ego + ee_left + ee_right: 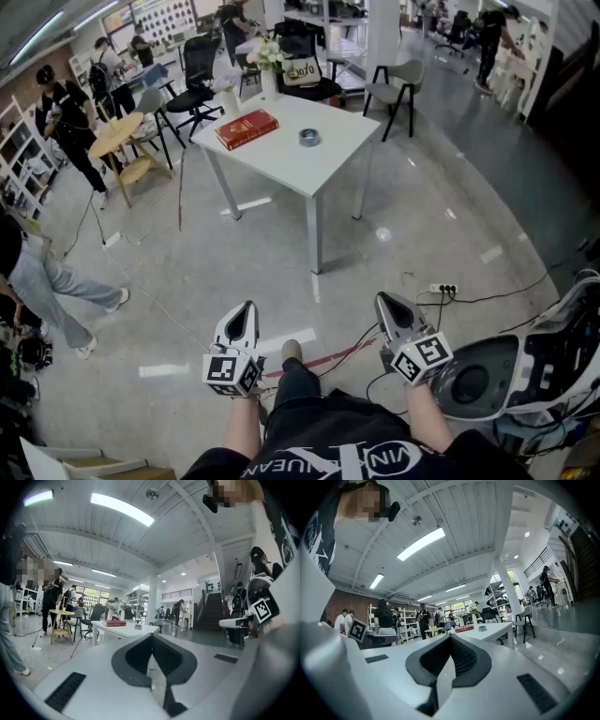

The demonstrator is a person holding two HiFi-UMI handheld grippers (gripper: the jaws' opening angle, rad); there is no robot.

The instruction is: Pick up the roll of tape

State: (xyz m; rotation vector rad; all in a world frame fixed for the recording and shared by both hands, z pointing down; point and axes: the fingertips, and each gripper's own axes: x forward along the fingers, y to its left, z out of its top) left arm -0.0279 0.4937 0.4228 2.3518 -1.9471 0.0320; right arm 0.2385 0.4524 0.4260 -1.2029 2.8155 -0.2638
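The roll of tape (309,137) is a small grey ring lying on a white table (323,159) far ahead of me, next to a red book (247,128). Both grippers are held low and near my body, well short of the table and above the floor. My left gripper (248,307) has its jaws closed together with nothing between them. My right gripper (382,300) is shut and empty too. The left gripper view shows the left gripper (152,637) pointing level at the distant table, with the tape (138,626) tiny on it. In the right gripper view the tape (482,628) lies beyond the right gripper (450,637).
A vase of flowers (267,66) stands at the table's far edge, with chairs (398,89) behind it. A round wooden table (117,134) and several people are at the left. Cables and a power strip (442,289) lie on the floor; a white machine (525,366) sits at my right.
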